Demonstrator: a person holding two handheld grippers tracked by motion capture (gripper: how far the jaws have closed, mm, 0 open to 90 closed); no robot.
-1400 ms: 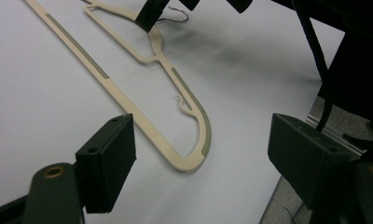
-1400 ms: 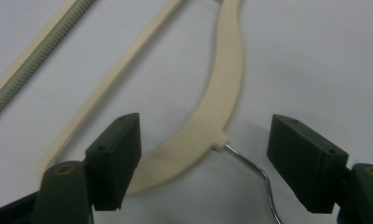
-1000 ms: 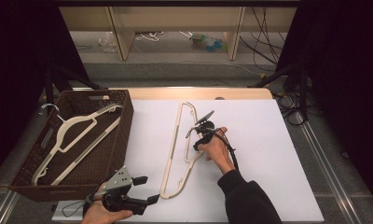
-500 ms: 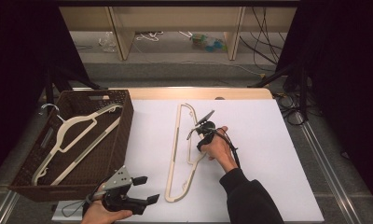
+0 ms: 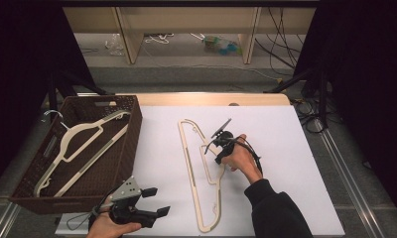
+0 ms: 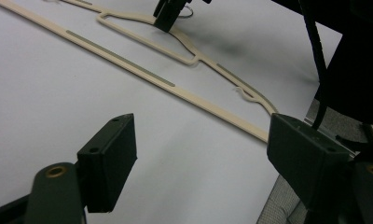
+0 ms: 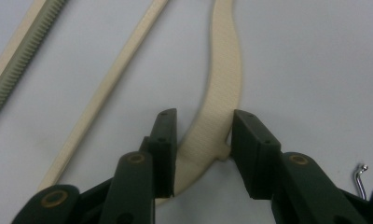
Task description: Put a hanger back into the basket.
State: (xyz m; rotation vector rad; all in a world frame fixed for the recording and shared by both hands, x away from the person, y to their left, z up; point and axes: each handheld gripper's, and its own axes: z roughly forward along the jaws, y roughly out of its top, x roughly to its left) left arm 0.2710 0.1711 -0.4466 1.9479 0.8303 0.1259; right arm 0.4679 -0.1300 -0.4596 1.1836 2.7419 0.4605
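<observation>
A cream plastic hanger (image 5: pixel 189 163) lies flat on the white table, its long bar running front to back. My right gripper (image 5: pixel 219 157) points down at its neck. In the right gripper view the jaws (image 7: pixel 205 116) have just been closing and straddle the hanger's curved arm (image 7: pixel 224 60), with thin gaps left at both pads. The hanger's metal hook (image 7: pixel 359 179) peeks in beside them. My left gripper (image 5: pixel 156 201) hovers at the table's front left, open with nothing in it (image 6: pixel 201 154). It looks across at the hanger (image 6: pixel 128 63) and the right gripper (image 6: pixel 168 14).
A dark woven basket (image 5: pixel 132 139) stands at the table's left with another cream hanger (image 5: pixel 82 144) lying inside it. The table's wooden far edge (image 5: pixel 211 99) runs behind, and cables lie on the floor beyond.
The right hand has barely shifted over the hanger. The left gripper, the basket and both hangers lie as before.
</observation>
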